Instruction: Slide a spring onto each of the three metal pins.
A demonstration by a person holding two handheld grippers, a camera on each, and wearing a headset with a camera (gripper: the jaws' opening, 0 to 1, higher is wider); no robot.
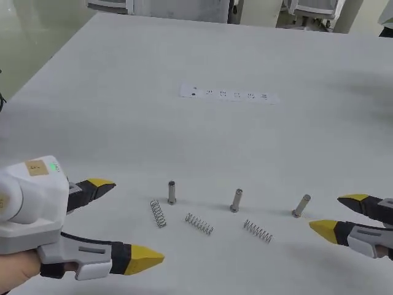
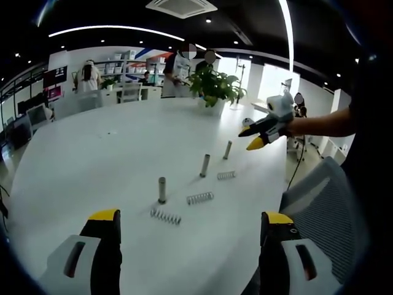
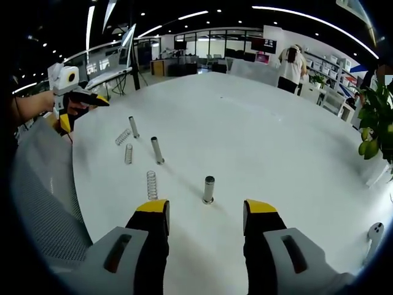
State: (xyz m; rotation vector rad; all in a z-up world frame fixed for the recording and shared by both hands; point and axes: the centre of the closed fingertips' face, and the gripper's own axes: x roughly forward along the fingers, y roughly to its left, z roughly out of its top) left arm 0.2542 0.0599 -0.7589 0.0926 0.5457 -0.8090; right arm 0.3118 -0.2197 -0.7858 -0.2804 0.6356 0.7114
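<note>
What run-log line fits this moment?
left tool open, empty | right tool open, empty | three grey metal pins standing bare | three steel coil springs lying on white table

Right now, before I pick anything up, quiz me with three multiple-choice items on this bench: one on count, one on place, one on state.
1. How many pins stand on end?
A) one B) two C) three
2. Where do the springs lie?
A) slid onto the pins B) flat on the table, on the near side of the pins C) in a gripper
3. How is the left gripper?
A) open, empty B) shut on a spring C) shut on a pin

Answers: 1 C, three stand in a row; 2 B, each spring rests on the table and every pin is bare; 3 A, its yellow tips are wide apart with nothing between them.
</note>
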